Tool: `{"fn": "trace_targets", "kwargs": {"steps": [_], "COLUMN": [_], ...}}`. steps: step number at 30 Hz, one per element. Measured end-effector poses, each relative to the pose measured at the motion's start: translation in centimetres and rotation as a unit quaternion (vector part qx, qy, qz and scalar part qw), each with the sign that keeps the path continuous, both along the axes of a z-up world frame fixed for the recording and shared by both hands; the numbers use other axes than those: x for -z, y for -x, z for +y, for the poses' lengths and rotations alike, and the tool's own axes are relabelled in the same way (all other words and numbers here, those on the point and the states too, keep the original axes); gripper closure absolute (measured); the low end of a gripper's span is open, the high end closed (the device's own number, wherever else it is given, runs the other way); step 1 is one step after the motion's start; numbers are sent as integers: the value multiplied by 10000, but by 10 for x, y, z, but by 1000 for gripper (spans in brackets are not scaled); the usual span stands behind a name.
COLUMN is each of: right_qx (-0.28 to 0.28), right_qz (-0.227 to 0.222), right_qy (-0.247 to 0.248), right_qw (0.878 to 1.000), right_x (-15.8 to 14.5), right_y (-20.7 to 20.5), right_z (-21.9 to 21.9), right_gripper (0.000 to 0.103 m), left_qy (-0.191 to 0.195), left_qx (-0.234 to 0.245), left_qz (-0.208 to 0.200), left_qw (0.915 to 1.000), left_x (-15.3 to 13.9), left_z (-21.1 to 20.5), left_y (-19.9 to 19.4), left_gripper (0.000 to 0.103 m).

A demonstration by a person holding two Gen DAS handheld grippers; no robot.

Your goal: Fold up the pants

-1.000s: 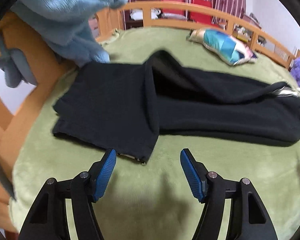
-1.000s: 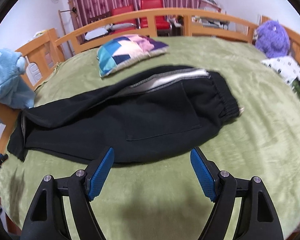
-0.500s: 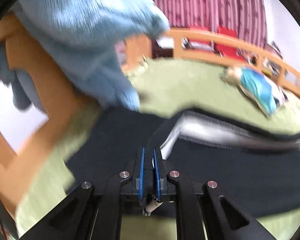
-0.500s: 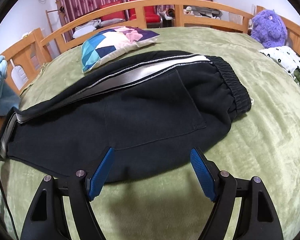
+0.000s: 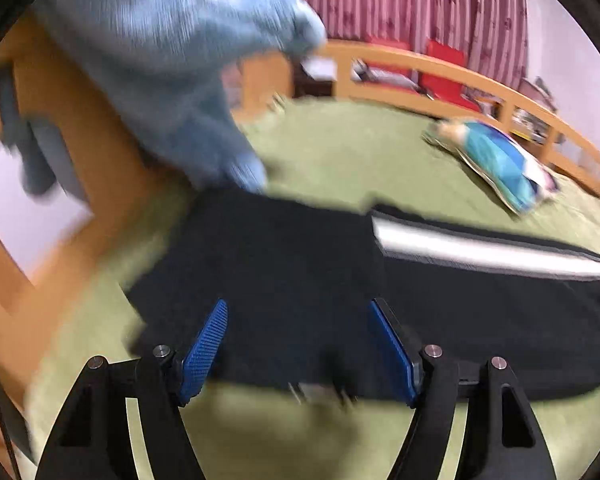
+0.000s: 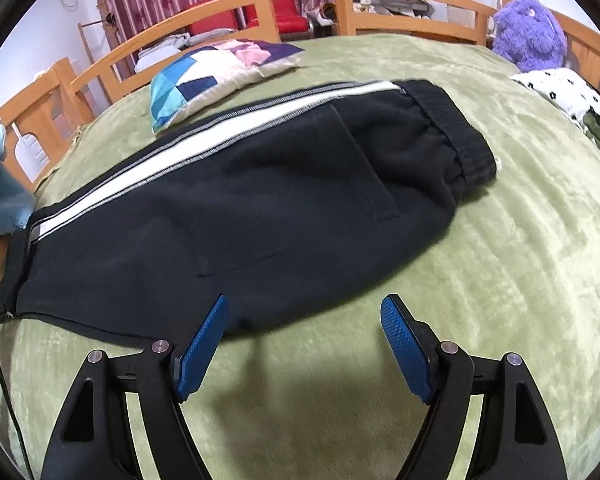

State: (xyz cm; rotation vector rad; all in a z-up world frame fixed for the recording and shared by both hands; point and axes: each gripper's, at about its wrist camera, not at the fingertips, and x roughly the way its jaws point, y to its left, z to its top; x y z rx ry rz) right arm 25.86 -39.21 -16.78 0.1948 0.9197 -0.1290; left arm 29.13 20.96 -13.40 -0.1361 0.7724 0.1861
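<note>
Black pants (image 6: 240, 208) with a white side stripe (image 6: 220, 136) lie lengthwise on the green bed, waistband at the right, leg hems at the left. In the left wrist view the pants (image 5: 300, 288) fill the middle, their hem end folded flat and the stripe (image 5: 480, 250) running right. My left gripper (image 5: 300, 344) is open and empty just above the near edge of the hem end. My right gripper (image 6: 306, 344) is open and empty over the green cover, just in front of the pants' near edge.
A patchwork pillow (image 6: 216, 76) lies behind the pants. A light blue plush (image 5: 172, 64) hangs over the wooden bed rail (image 5: 100, 216) at the left. A purple plush (image 6: 528, 36) and a dotted cloth (image 6: 560, 88) sit at the right. Green cover (image 6: 520, 280) surrounds the pants.
My left gripper closed on the pants' hem end, pulled it, then opened and let go. The pants now lie flatter with the white stripe showing. My right gripper moved closer, staying open.
</note>
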Motion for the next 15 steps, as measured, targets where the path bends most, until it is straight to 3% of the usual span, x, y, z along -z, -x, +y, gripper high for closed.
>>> {"fn": "trace_targets", "kwargs": {"steps": [7, 15], "right_qx": [296, 557], "right_qz": [-26, -180], "right_qy": [-280, -965], "right_qw": [9992, 9936], "right_x": [10, 24], "right_y": [6, -21], "right_z": [-23, -49], "right_gripper": [25, 25], "left_qy": [943, 2165], "left_qx": [506, 293], "left_qz": [601, 537], "left_qw": [9924, 9744], "left_x": [62, 84], "left_z": [-40, -39], "left_y": [20, -7], "left_gripper": [32, 33]}}
